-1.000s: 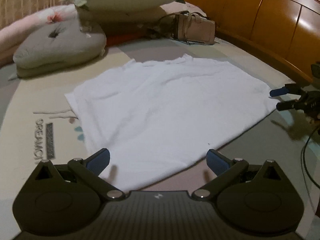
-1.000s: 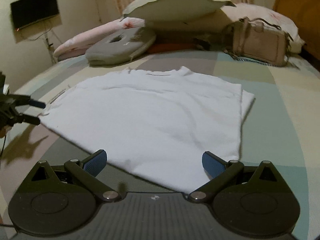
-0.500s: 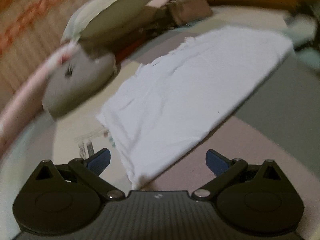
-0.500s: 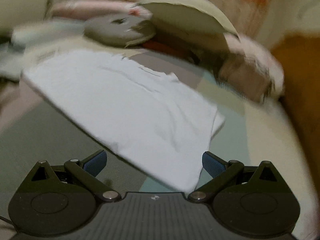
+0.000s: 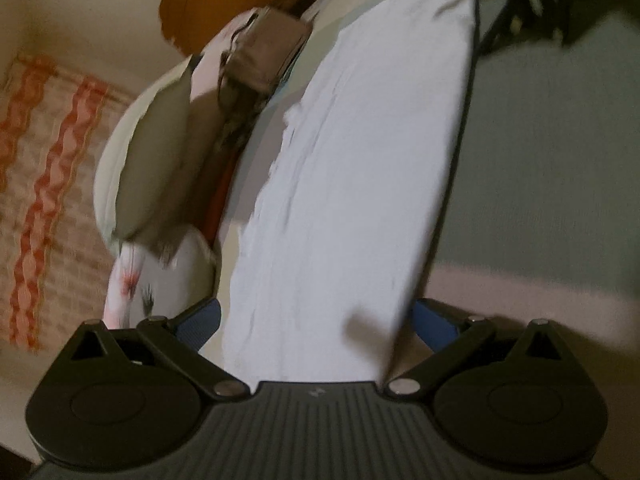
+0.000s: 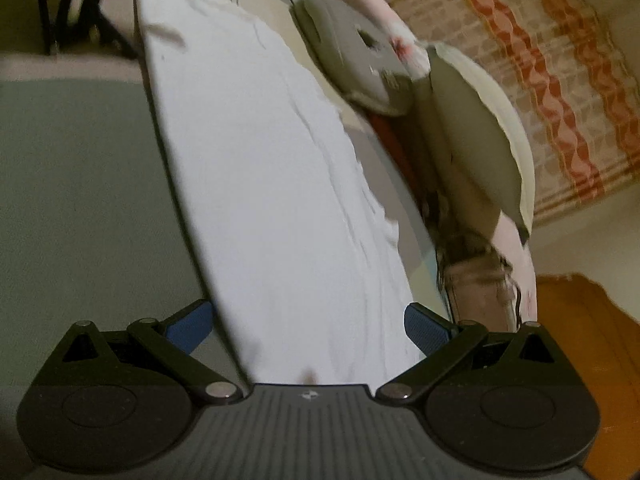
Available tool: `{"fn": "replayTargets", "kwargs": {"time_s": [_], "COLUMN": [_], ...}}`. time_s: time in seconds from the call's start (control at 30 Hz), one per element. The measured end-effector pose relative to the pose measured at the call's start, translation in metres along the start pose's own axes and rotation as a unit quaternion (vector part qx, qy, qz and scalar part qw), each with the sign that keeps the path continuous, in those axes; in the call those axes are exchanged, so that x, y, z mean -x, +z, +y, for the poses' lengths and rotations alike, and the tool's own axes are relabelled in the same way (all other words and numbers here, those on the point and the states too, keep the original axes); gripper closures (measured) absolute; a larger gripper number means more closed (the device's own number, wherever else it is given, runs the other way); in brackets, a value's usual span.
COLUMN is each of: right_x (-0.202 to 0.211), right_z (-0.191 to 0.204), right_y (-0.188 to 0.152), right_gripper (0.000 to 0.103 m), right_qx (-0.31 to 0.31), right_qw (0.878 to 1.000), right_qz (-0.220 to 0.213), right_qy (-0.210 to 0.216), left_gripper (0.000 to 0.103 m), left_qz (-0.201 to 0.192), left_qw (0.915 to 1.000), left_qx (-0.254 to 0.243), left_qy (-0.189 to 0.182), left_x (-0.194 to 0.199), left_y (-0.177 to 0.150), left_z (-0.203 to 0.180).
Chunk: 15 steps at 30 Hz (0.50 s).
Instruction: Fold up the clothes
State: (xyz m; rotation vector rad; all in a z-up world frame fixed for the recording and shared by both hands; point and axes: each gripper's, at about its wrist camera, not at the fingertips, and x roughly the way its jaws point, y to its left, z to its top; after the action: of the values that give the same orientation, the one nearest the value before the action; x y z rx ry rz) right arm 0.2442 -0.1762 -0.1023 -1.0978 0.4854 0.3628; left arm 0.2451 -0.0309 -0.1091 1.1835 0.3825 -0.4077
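Both grippers are held low and rolled sideways at opposite ends of a white shirt spread flat on the bed. The left gripper and right gripper are seen with jaws spread wide, soft wrinkled cloth lying between the blue pads, apparently ungripped. The shirt's long axis runs from one gripper to the other.
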Motion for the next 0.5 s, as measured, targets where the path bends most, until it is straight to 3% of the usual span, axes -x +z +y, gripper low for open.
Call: {"fn": "replayTargets", "kwargs": {"time_s": [0.23, 0.33, 0.5], "right_x": [-0.015, -0.015, -0.019], "right_z": [0.005, 0.003, -0.010], "right_y": [0.031, 0.022, -0.012], "right_gripper": [0.000, 0.000, 0.000], "right_qx": [-0.012, -0.012, -0.007], "right_qw": [0.999, 0.999, 1.000], "right_qz": [-0.036, -0.032, 0.011], "right_qy": [0.006, 0.002, -0.025], "left_gripper": [0.001, 0.001, 0.001], "left_qz": [-0.037, -0.017, 0.028], "left_qw": [0.9992, 0.9998, 0.9988], "left_qx": [-0.012, -0.011, -0.017], "left_qy": [0.001, 0.010, 0.035], "left_x": [-0.008, -0.010, -0.016], "left_y": [0.022, 0.004, -0.030], "left_z": [-0.008, 0.002, 0.018]}}
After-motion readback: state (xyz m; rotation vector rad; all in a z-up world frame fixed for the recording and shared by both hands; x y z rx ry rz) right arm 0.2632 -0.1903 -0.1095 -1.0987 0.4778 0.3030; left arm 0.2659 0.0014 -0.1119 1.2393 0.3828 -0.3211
